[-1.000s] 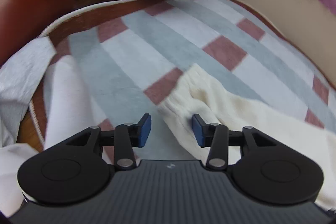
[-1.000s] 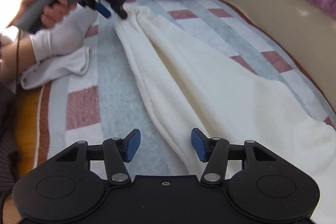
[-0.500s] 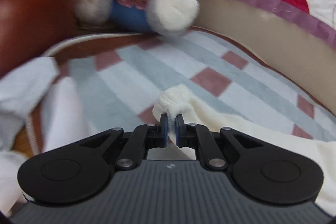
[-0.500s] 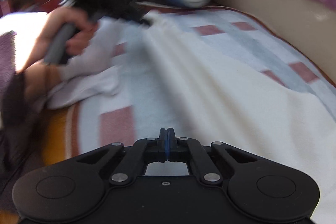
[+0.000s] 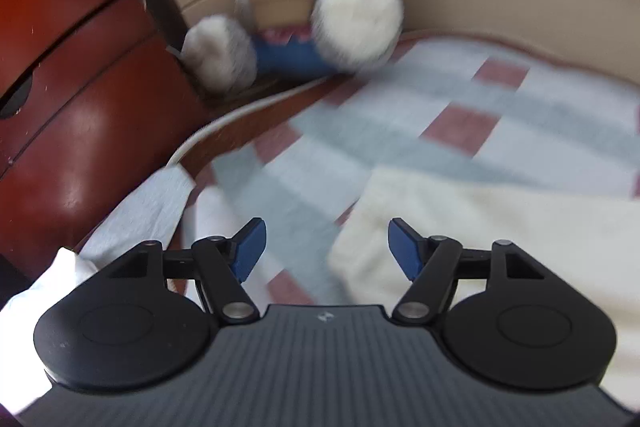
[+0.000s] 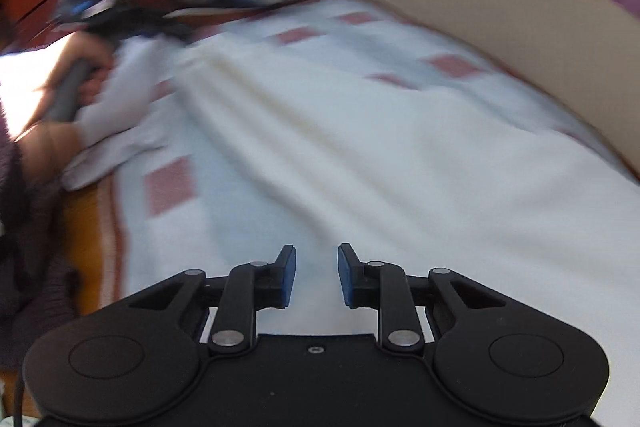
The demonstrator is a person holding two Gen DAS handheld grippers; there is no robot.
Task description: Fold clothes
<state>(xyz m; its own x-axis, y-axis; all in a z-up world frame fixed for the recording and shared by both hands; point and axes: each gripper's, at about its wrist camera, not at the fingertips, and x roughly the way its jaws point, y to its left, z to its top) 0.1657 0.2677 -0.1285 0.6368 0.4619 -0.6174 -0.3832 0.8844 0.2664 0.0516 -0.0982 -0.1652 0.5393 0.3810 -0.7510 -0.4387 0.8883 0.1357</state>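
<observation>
Both views are smeared by motion blur, so the cream fleece garment (image 6: pixel 360 147) shows only as soft ridges lying lengthwise on the grey, white and red checked blanket (image 5: pixel 460 131) covering the bed, its near end cut off by the right claw (image 6: pixel 317 275) and its far corner seemingly just beside the left claw (image 5: pixel 324 247). The left claw's jaws have just been opening and stand wide with nothing between them; the right claw's jaws have just been opening too, parted a little and empty. Around these lie a crumpled white cloth (image 5: pixel 140 203) by the red-brown wooden cabinet (image 5: pixel 80 87), a grey plush rabbit (image 5: pixel 304 3) at the bed's head, and a person's hand (image 6: pixel 80 75) on the left handle.
</observation>
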